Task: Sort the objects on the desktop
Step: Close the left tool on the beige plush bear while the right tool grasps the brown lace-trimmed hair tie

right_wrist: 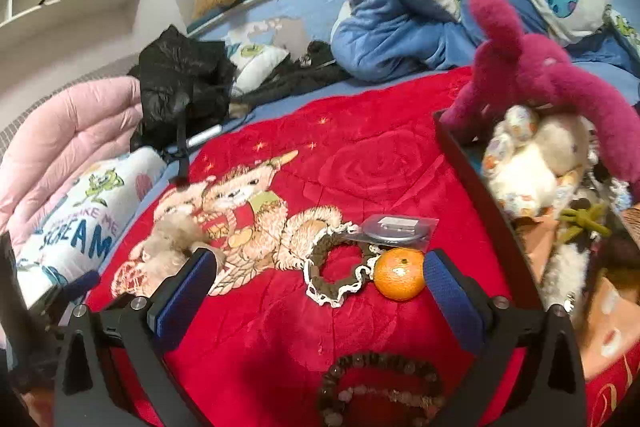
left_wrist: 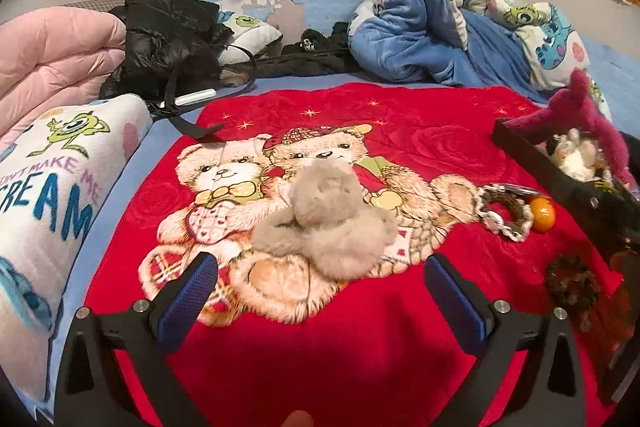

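Note:
A fluffy beige plush toy (left_wrist: 326, 219) lies on the red bear blanket (left_wrist: 400, 327), just ahead of my open, empty left gripper (left_wrist: 320, 267); it also shows in the right wrist view (right_wrist: 170, 239). My right gripper (right_wrist: 320, 263) is open and empty, with a brown lace-trimmed scrunchie (right_wrist: 338, 273) between its fingers and a small orange (right_wrist: 399, 273) beside the right finger. A grey flat packet (right_wrist: 396, 227) lies behind them. A bead bracelet (right_wrist: 380, 387) lies under the gripper. A black bin (right_wrist: 472, 179) on the right holds a magenta plush (right_wrist: 532, 67) and several toys.
A Monsters pillow (left_wrist: 48, 187), pink duvet (left_wrist: 52, 55) and black jacket (left_wrist: 164, 35) lie at the left. A heaped blue blanket (left_wrist: 432, 27) lies at the back. A black strap (left_wrist: 192, 123) and white pen (left_wrist: 196, 98) lie at the blanket's far left corner.

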